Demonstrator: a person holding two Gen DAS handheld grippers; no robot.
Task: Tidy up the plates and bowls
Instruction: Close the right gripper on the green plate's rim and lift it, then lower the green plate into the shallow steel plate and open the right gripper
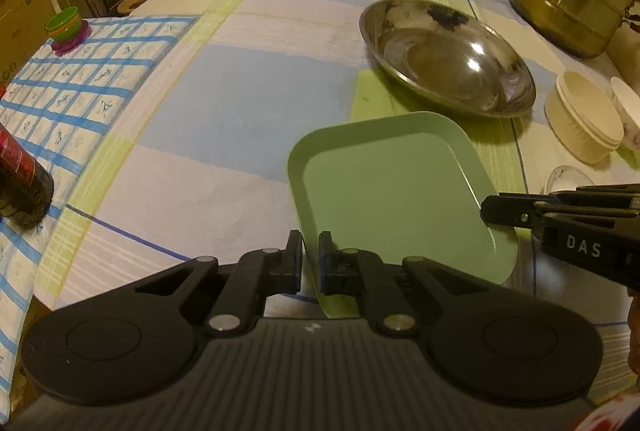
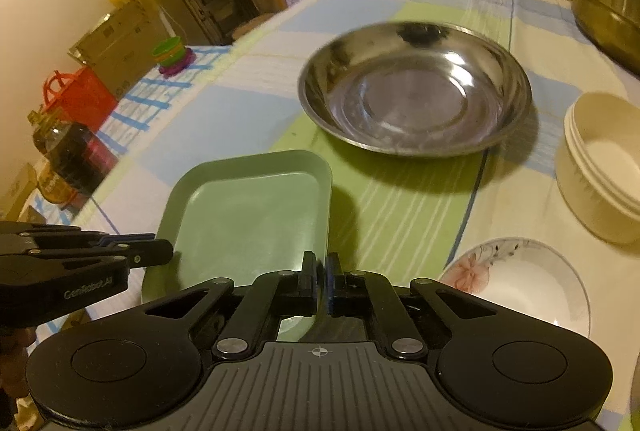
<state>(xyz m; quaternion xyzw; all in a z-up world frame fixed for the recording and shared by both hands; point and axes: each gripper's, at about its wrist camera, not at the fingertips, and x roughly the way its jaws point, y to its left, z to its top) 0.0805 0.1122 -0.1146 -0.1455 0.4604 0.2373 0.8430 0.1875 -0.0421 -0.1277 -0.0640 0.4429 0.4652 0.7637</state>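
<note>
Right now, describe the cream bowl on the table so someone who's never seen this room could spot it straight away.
Start at the big shiny steel dish in the middle of the patchwork tablecloth. Just to its right sits the cream bowl, with a flowered white plate in front of it. Unlike the flat green tray and the shallow dishes, it is tall, straight-walled, plain and ridged at the rim.
</note>
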